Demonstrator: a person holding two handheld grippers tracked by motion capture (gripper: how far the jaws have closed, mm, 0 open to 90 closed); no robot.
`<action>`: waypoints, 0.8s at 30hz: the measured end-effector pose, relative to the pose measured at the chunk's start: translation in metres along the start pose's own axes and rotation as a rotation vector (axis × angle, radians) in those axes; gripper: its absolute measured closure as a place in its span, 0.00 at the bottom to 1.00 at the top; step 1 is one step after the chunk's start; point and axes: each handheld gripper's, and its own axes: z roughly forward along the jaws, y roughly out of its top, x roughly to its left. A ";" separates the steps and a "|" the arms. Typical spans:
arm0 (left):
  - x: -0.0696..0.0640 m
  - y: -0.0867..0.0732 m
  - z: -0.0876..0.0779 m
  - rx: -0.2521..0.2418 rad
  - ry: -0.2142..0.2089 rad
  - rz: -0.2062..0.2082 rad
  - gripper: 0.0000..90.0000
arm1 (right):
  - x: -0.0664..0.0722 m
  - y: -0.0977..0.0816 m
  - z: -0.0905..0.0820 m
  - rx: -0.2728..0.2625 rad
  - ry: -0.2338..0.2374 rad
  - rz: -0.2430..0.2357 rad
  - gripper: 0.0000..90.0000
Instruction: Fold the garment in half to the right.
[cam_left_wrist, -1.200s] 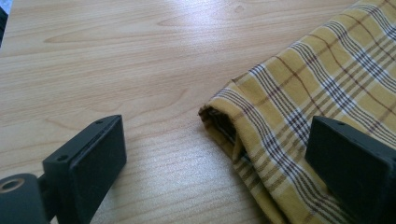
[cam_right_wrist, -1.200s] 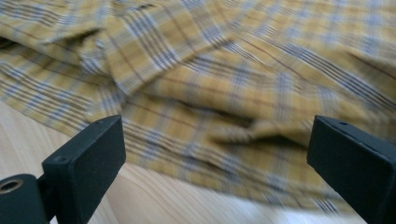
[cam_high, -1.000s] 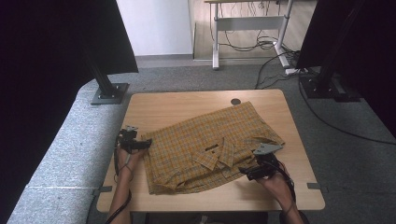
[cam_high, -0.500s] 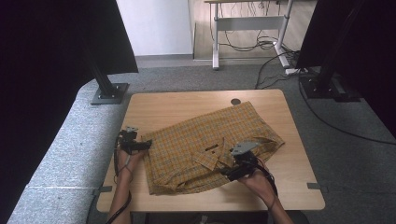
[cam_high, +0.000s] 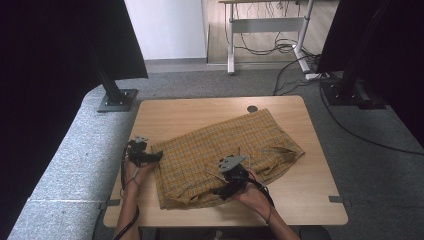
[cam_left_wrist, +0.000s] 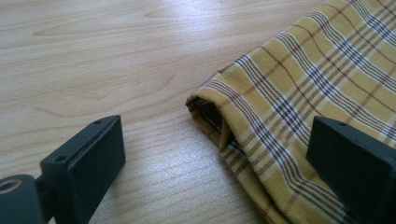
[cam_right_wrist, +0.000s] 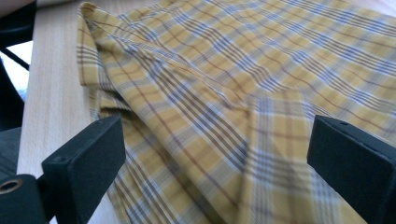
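- The desk (cam_high: 165, 112) carries the yellow plaid shirt (cam_high: 220, 145), spread flat across its middle and near side.
- I judge the shirt light, limp and soft (it will sag and slide on the wood), so I'd pinch hems or doubled folds.
- My right gripper (cam_high: 227, 186) hovers over the folded near part, jaws wide apart.
- My left gripper (cam_high: 150, 156), also spread with nothing held, faces the shirt's left corner hem (cam_left_wrist: 212, 116).

Lab — camera stands (cam_high: 114, 85); cabled desk (cam_high: 265, 22)
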 end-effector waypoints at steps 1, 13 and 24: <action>0.000 0.000 0.000 0.000 0.000 0.001 0.05 | 0.002 0.002 0.003 0.000 0.008 -0.006 0.04; 0.000 0.000 0.000 0.000 -0.003 0.005 0.05 | 0.022 0.021 0.035 0.007 0.077 -0.053 0.04; 0.000 0.000 0.000 0.002 -0.004 0.007 0.05 | 0.048 0.036 0.068 0.028 0.143 -0.091 0.04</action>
